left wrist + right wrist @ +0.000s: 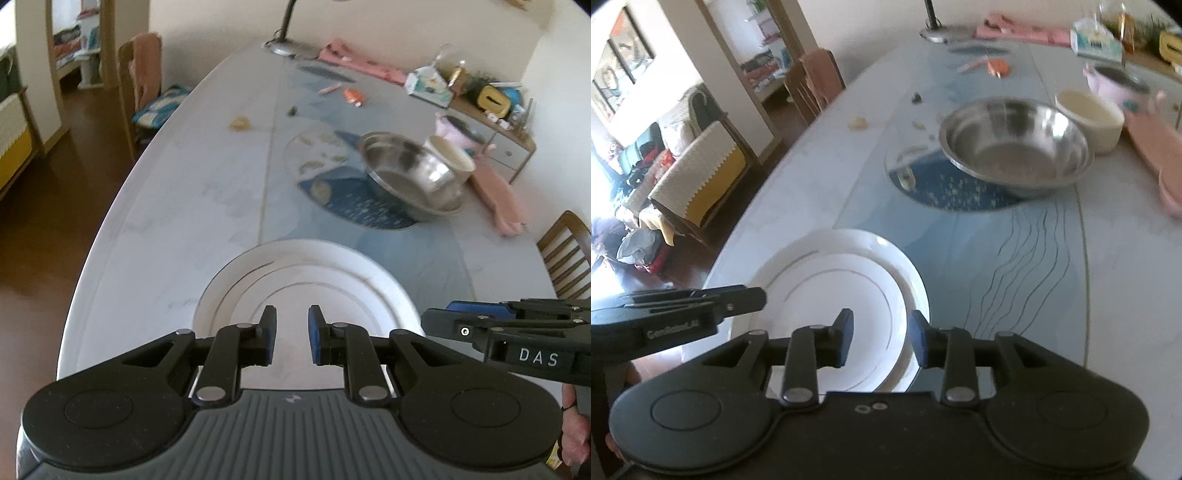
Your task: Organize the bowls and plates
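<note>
Below, white plate (306, 273) under both parted jaws, untouched, steel bowl (1015, 144) beyond

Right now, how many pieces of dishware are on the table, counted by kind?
White plates: 2, stacked, the white plates near the table edge
Steel bowls: 1, the steel bowl
Cream bowls: 1, the cream bowl beside it
Pink pots: 1, the pink pot behind
Total: 5
</note>
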Action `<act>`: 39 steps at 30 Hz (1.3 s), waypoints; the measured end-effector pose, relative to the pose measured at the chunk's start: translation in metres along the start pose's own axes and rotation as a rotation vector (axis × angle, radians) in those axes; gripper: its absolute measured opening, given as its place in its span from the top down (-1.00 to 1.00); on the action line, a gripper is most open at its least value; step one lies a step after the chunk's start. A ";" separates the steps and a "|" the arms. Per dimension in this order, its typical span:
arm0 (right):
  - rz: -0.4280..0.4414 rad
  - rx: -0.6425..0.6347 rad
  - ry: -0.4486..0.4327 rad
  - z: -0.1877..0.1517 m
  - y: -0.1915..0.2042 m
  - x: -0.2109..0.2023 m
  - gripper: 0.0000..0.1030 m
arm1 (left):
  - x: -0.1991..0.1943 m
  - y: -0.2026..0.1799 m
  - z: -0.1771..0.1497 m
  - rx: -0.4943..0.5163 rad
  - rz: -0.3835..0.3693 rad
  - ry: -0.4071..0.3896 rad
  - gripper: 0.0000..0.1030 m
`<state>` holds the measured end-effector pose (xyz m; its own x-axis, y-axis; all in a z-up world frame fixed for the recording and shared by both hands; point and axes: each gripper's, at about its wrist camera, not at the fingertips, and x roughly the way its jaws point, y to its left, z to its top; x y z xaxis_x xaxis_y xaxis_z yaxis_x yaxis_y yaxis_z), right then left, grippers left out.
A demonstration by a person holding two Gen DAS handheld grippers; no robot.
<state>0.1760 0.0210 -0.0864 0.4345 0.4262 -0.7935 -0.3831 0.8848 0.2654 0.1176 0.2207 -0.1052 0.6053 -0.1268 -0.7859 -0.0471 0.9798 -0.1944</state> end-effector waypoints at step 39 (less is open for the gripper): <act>-0.163 -0.006 -0.317 0.059 -0.230 -0.126 -0.99 | 0.044 -0.271 0.086 0.198 -0.088 -0.209 -0.54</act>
<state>0.2571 -0.2246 -0.0156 0.7215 0.3175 -0.6154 -0.2919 0.9453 0.1455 0.2254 -0.0367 -0.0361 0.7516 -0.1977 -0.6293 0.1559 0.9802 -0.1217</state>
